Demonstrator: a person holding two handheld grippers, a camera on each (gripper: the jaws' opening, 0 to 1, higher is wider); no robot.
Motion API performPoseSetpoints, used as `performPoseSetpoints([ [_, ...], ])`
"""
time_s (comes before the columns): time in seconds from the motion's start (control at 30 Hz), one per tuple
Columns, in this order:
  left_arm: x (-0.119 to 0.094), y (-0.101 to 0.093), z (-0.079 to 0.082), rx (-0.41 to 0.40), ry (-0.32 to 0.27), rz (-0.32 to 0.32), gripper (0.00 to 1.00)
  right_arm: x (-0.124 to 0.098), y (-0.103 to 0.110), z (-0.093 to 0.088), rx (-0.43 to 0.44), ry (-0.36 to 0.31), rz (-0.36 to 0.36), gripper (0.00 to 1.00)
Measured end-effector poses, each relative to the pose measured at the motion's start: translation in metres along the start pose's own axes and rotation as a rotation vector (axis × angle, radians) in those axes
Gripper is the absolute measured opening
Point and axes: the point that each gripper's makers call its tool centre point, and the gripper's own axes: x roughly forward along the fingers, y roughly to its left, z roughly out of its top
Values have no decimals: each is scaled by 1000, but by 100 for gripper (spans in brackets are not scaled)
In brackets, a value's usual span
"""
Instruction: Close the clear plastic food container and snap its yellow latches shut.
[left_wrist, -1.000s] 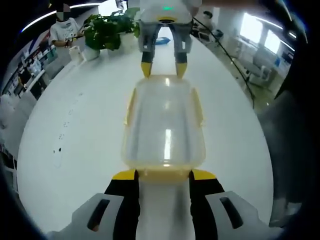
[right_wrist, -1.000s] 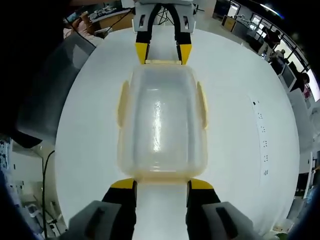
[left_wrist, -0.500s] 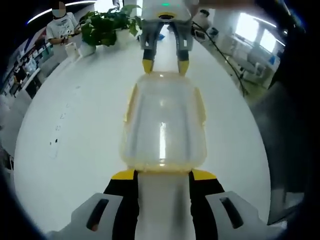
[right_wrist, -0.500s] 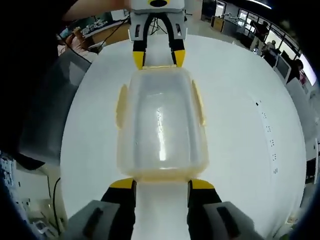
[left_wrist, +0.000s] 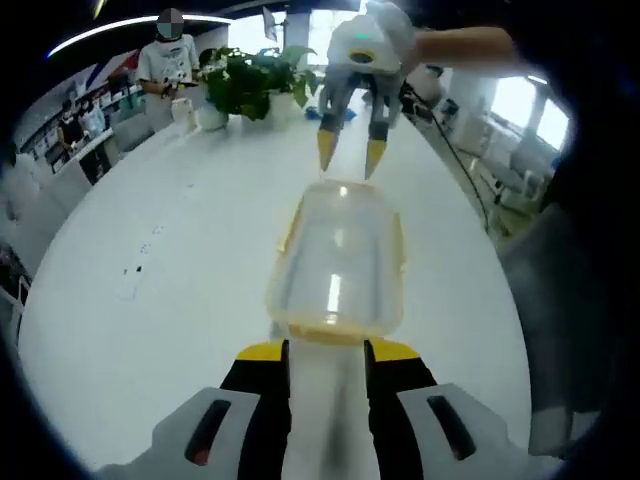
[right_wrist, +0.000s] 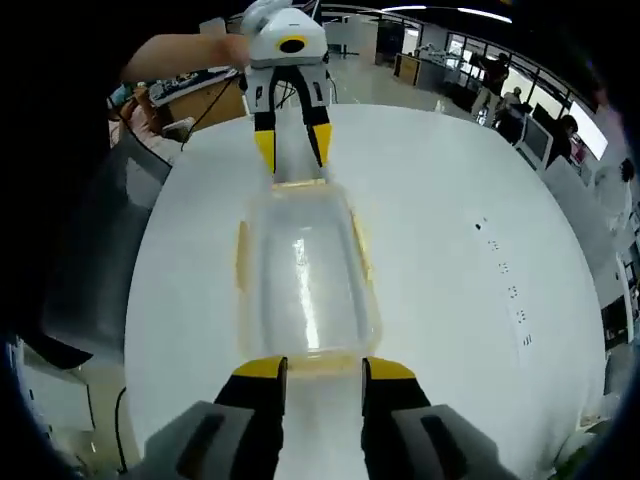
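The clear plastic container lies lengthwise on the white table with its lid on. Yellow latches run along its long sides and its near end. My left gripper is open, its yellow tips touching the near end. At the far end, my right gripper points down, open, held by a hand. In the right gripper view the container runs away from my right gripper, and my left gripper stands tilted over the far end.
Potted plants and a person are at the table's far edge. A grey chair stands beside the table. Small black marks dot the tabletop. Desks and people fill the room behind.
Both views have lifted and tilted, so the container looks smaller and further off. The jaws of each gripper stand a little closer together than before. The container stays in place.
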Motion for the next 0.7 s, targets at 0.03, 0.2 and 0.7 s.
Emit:
performPoseSetpoints([
  [0.03, 1, 0, 3, -3, -10, -5, 25, 2, 2, 2, -9, -10, 5, 28],
  [0.2, 7, 0, 4, -20, -18, -18, 27, 4, 4, 3, -27, -9, 9, 25],
  [0.7, 46, -17, 42, 42, -58, -22, 30, 28, 8, 48, -106, -38, 46, 25],
])
